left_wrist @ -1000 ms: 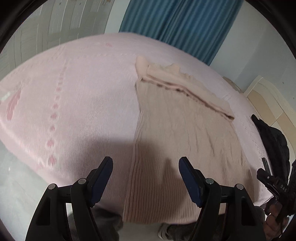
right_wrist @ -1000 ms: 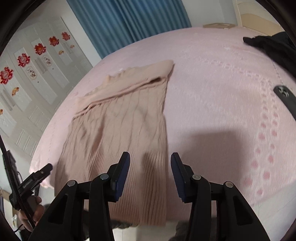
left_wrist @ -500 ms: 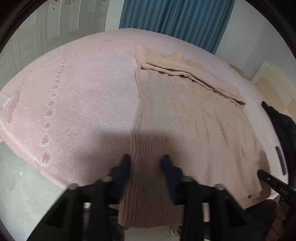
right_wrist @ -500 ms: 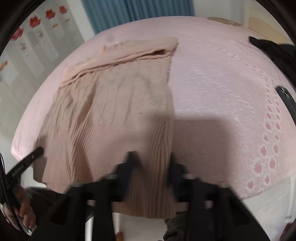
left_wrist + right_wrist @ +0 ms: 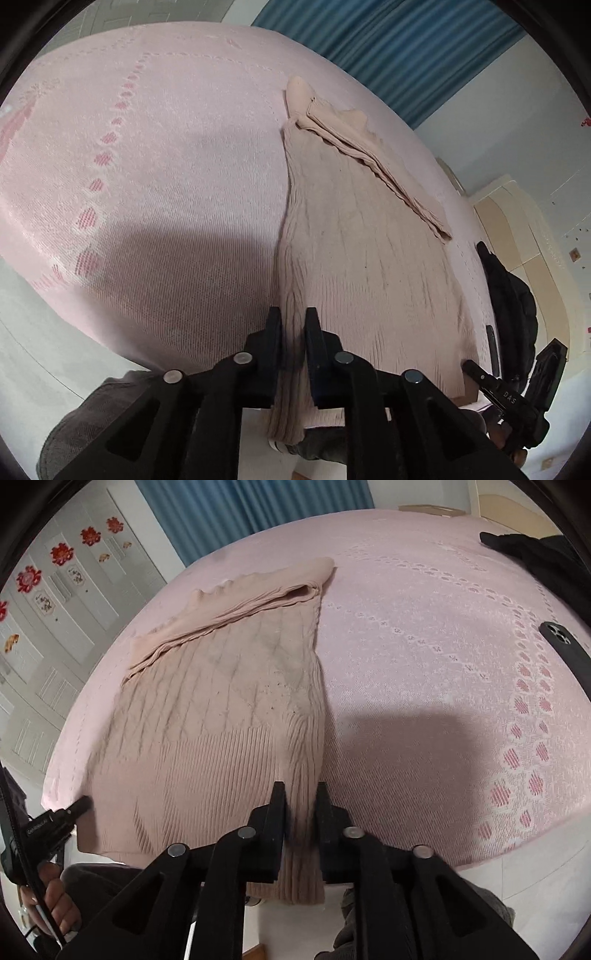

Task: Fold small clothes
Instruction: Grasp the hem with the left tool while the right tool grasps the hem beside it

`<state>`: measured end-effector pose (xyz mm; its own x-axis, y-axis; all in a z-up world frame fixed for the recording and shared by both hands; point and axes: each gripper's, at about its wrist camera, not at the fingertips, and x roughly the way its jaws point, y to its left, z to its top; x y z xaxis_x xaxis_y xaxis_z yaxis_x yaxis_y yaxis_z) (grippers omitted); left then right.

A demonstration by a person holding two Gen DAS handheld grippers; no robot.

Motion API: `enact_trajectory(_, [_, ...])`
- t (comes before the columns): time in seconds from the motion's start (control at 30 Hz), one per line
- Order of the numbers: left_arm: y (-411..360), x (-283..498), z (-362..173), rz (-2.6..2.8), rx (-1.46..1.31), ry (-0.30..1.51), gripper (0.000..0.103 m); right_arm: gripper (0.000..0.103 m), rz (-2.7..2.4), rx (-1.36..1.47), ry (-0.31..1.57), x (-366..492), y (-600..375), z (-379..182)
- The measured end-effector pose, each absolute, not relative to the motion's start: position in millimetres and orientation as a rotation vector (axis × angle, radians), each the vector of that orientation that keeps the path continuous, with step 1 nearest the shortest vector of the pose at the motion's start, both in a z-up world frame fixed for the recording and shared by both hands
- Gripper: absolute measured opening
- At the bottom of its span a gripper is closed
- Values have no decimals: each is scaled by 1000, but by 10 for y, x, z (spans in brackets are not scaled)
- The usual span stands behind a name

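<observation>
Two grippers, left gripper (image 5: 293, 319) and right gripper (image 5: 300, 794), pinch the beige ribbed sweater's (image 5: 221, 709) hem corners.

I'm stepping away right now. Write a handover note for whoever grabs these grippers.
Left hand-held gripper: shut on the sweater, at its left bottom corner.
Right hand-held gripper: shut on the sweater's right bottom corner.
Sweater lies flat on the pink bed, hem hanging off the near edge, sleeves already folded across the top.
Left: likely lift the hem and fold it up toward the collar.
</observation>
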<state>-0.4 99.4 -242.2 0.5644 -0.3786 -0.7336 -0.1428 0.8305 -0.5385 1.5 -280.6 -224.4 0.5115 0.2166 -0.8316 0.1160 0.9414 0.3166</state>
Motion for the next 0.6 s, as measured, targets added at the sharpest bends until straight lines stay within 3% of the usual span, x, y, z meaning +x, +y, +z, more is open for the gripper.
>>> enact_trajectory(0.07, [1031, -33, -2433, -171, -622, 976, 19, 27, 68, 368, 1041, -5, -2837, -2248])
enact_trajectory(0.33, [973, 224, -2475, -213, -677, 976, 30, 35, 116, 432, 1056, -101, -2905, -2290])
enact_trajectory(0.47, [918, 368, -2459, -251, -708, 957, 46, 38, 131, 441, 1052, -65, -2880, -2302])
enact_trajectory(0.6, [894, 345, -2453, -273, -713, 955, 45, 38, 144, 497, 1051, -37, -2931, -2329])
